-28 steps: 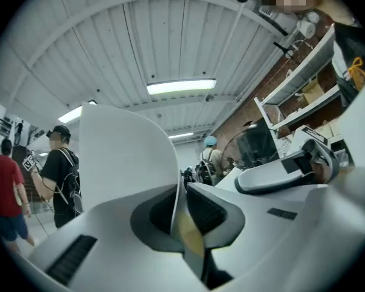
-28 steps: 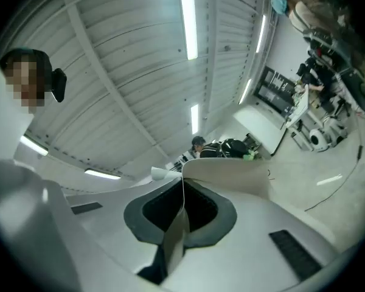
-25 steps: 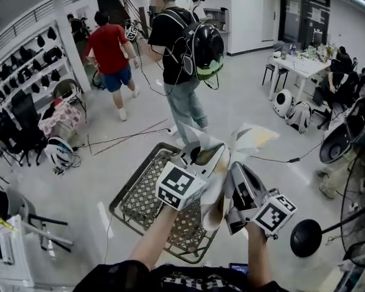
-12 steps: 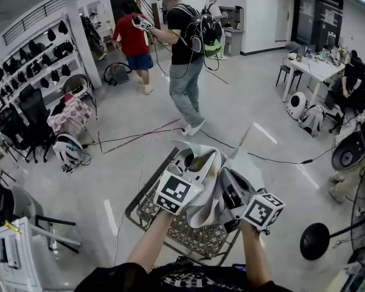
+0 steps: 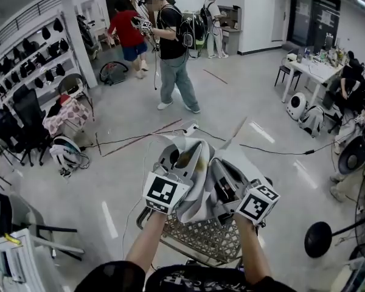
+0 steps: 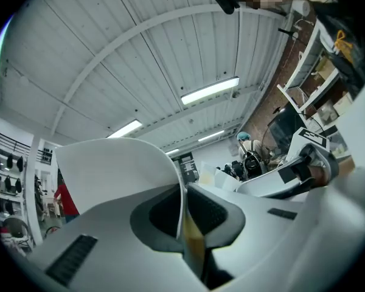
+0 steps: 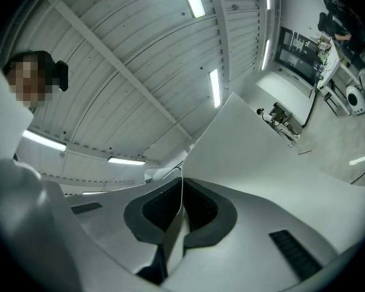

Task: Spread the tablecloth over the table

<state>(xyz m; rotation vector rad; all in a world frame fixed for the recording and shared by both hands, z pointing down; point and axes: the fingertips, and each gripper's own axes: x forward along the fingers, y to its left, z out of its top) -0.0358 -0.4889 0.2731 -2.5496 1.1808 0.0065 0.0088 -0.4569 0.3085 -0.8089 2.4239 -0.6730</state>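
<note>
Head view: left gripper (image 5: 175,158) and right gripper (image 5: 222,184) are each clamped on an edge of the bunched-up tablecloth (image 5: 198,163), held above the wire basket (image 5: 210,239). Versus a second ago, the basket sits closer under the hands and the backpack person (image 5: 170,47) is further off.

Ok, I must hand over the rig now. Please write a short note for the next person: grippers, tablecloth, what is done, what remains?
Left gripper: shut on a fold of the tablecloth.
Right gripper: shut on another part of the same cloth, close beside the left.
Tablecloth: bunched between both grippers, in the air above a wire basket on the floor.
Done: cloth is gripped on both sides.
Left: nothing is spread, and no table shows under the cloth. Probably carry it to the table, draw the grippers apart, lay it flat.
</note>
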